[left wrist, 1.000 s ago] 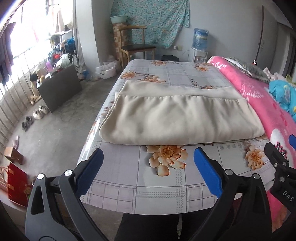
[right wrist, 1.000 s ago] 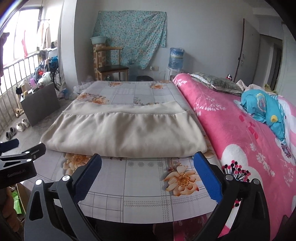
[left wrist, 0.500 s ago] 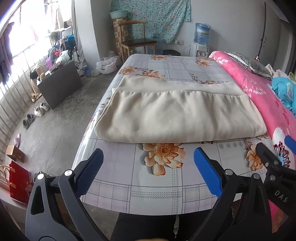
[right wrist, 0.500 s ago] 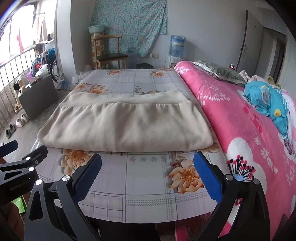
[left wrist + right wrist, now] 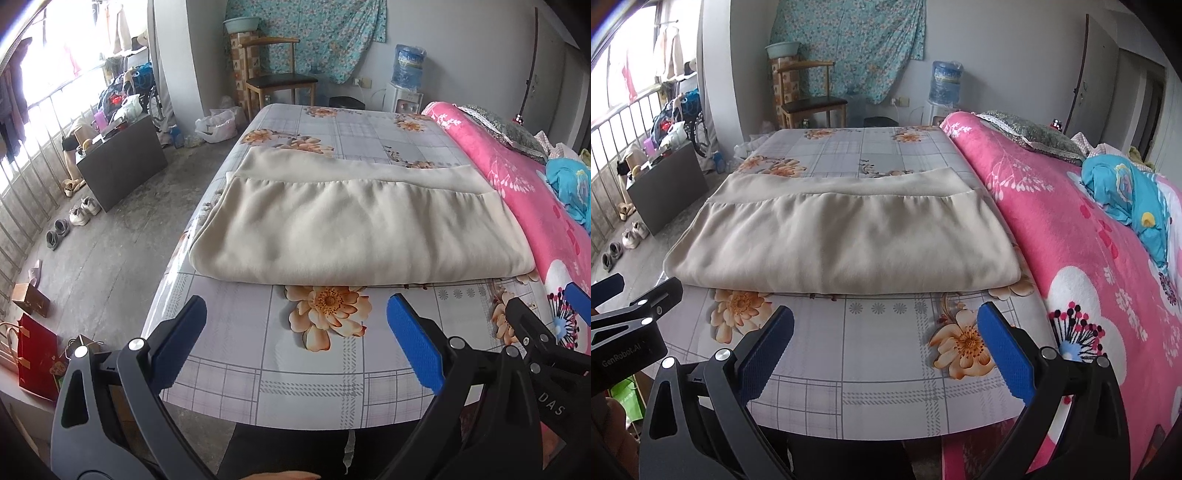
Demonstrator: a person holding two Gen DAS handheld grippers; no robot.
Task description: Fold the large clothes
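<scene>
A large cream garment (image 5: pixel 354 225) (image 5: pixel 846 236) lies folded flat across the flowered table (image 5: pixel 295 369) (image 5: pixel 886 369), its rounded fold toward me. My left gripper (image 5: pixel 295 332) hovers open above the table's near edge, short of the garment, with nothing between its blue pads (image 5: pixel 413 347). Over the same edge, further right, my right gripper (image 5: pixel 884 332) is also open and empty. Each gripper shows at the side of the other's view.
A bed with a pink flowered blanket (image 5: pixel 1089 258) runs along the table's right side, with a blue bundle (image 5: pixel 1130 195) on it. On the floor at left stand a dark box (image 5: pixel 122 162), shoes (image 5: pixel 79 216) and a red bag (image 5: pixel 37 358). A wooden chair (image 5: pixel 280 81) stands behind the table.
Both grippers have lifted and tilted slightly, so the garment sits a little lower and fuller in both views. Both stay open; the garment has not moved.
</scene>
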